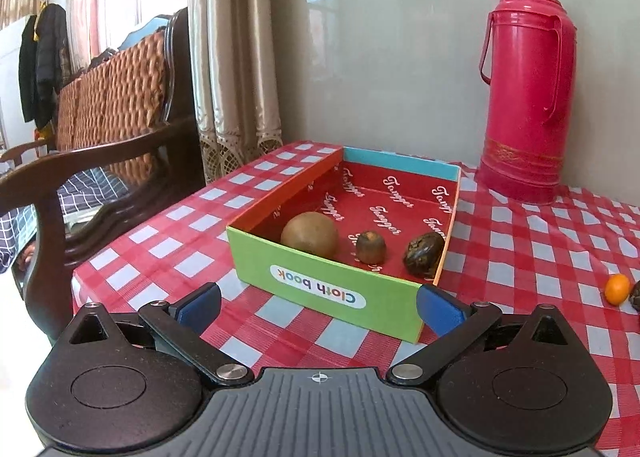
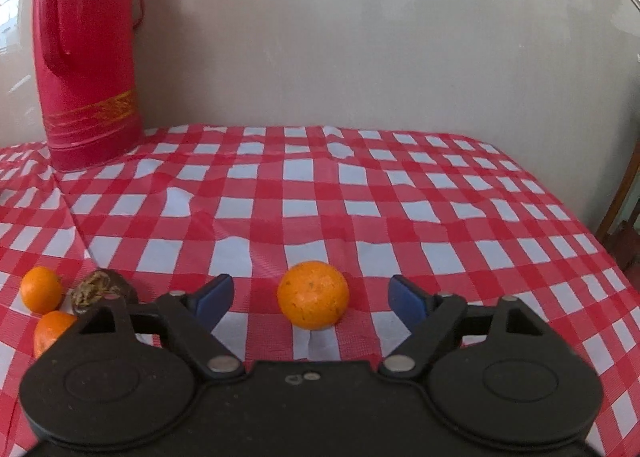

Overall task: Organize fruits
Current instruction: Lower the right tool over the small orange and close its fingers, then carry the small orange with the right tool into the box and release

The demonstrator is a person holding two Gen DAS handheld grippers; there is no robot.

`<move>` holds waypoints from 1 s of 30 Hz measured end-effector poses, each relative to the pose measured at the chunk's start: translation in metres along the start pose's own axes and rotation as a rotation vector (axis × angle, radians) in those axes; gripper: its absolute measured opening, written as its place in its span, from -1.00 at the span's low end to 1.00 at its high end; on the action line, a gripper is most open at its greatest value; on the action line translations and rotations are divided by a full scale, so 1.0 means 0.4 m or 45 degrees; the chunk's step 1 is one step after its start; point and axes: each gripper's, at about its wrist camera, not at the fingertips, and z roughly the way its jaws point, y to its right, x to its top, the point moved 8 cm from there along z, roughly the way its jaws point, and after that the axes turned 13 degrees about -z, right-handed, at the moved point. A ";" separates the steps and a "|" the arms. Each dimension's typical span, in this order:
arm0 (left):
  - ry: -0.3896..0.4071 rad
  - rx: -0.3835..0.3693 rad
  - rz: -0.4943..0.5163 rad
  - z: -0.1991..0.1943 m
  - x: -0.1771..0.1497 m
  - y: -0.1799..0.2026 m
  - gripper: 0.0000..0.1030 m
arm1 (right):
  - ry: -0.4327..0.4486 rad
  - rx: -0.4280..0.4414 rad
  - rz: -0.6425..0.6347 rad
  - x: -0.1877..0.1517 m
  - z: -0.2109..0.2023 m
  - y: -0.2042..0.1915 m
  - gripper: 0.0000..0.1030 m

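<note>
Now right gripper point(image 2: 311, 299) gapes level around orange point(image 2: 313, 294).

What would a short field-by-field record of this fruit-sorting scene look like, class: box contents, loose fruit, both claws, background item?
box: open Cloth book box on the checked tablecloth
in box: kiwi, two dark shrivelled fruits
loose fruit: large orange, two small oranges, one dark fruit
left claw: open, empty, facing the box
right claw: open, either side of the large orange
background: red thermos
</note>
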 end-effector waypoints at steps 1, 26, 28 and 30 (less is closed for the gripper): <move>0.002 0.002 -0.001 0.000 0.000 -0.002 1.00 | -0.010 0.005 0.010 -0.002 0.005 0.002 0.47; 0.006 0.044 -0.061 0.005 0.012 -0.042 1.00 | -0.041 0.045 -0.027 0.006 0.022 -0.011 -0.35; 0.010 0.047 -0.062 0.004 0.013 -0.043 1.00 | -0.052 0.038 -0.027 0.004 0.026 -0.010 -0.36; 0.015 0.052 -0.064 0.004 0.015 -0.046 1.00 | -0.049 0.045 -0.027 0.005 0.027 -0.011 -0.38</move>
